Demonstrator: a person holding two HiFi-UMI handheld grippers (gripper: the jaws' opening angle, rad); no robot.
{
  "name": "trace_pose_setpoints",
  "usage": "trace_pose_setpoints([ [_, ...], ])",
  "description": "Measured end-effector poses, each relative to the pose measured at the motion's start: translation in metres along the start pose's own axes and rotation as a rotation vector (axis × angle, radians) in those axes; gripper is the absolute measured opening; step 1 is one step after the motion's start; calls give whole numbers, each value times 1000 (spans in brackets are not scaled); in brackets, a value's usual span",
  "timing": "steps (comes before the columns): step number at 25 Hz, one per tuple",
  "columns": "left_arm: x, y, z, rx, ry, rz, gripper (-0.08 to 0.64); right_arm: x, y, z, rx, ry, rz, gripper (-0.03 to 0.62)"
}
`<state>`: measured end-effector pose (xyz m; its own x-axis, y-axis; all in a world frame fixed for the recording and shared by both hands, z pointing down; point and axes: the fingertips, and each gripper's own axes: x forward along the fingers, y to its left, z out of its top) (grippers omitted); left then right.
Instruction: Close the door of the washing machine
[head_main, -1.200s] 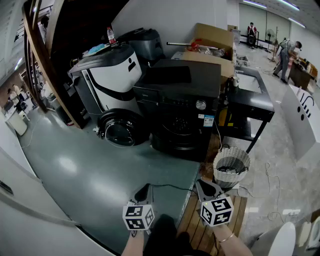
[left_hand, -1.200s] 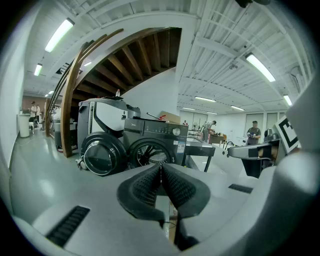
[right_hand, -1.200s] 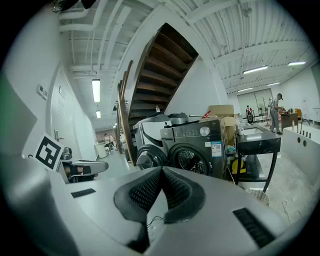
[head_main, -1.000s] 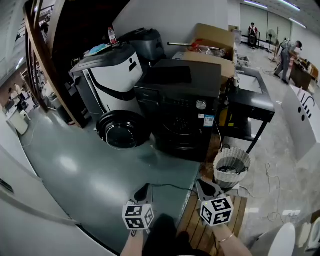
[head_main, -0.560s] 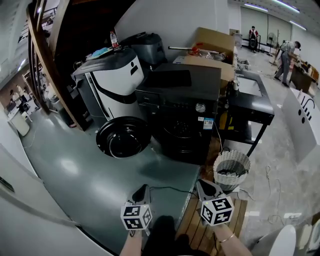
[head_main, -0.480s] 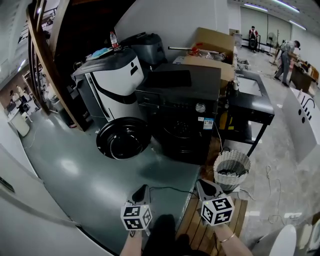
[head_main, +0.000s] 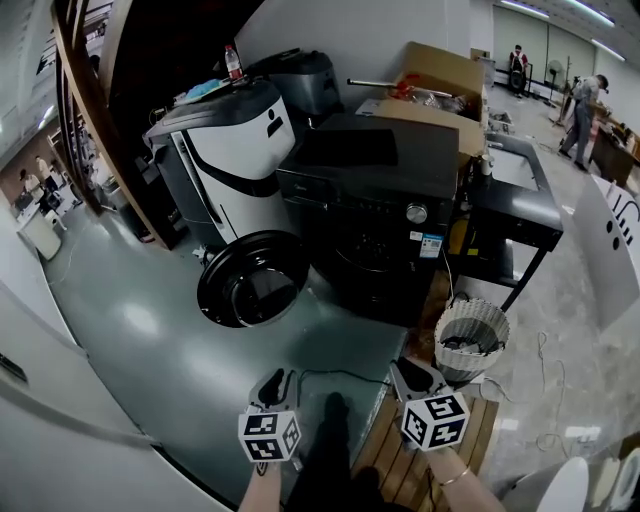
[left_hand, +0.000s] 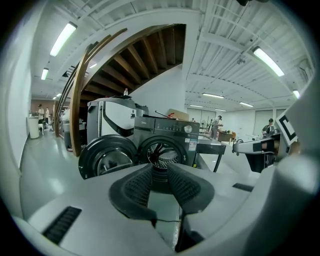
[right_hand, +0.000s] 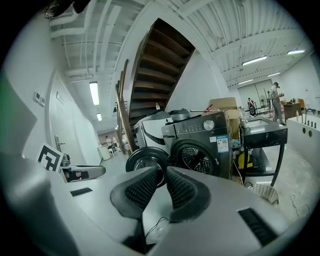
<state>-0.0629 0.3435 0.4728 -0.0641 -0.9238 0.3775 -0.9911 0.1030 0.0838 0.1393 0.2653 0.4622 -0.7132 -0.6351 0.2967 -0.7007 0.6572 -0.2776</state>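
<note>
Two hand-held tools, the left gripper (head_main: 274, 379) and the right gripper (head_main: 401, 369), are hovering well short of the dark grey front-loading washing machine (head_main: 375, 195), jaws just opening slightly, spread on nothing; its round black glass-windowed door (head_main: 252, 281) is hanging wide open beside the drum mouth (head_main: 368, 262).

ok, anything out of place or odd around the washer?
Only the washer door: it stands swung wide open to the left, out over the floor, leaving the drum exposed. No spill or damage shows.
</note>
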Motion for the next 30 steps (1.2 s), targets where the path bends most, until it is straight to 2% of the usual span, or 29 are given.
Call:
trace_pose_setpoints([
  [11, 123, 87, 33, -6, 24, 55, 163, 152, -21, 39, 5, 33, 33, 107],
  [15, 174, 126, 64, 11, 26, 71, 172, 220, -24, 64, 0, 49, 47, 112],
  [22, 250, 191, 125, 33, 47, 76, 181, 322, -19, 130, 1, 62, 49, 114],
  [30, 310, 256, 180, 44, 92, 83, 187, 390, -16, 191, 2, 89, 2, 114],
])
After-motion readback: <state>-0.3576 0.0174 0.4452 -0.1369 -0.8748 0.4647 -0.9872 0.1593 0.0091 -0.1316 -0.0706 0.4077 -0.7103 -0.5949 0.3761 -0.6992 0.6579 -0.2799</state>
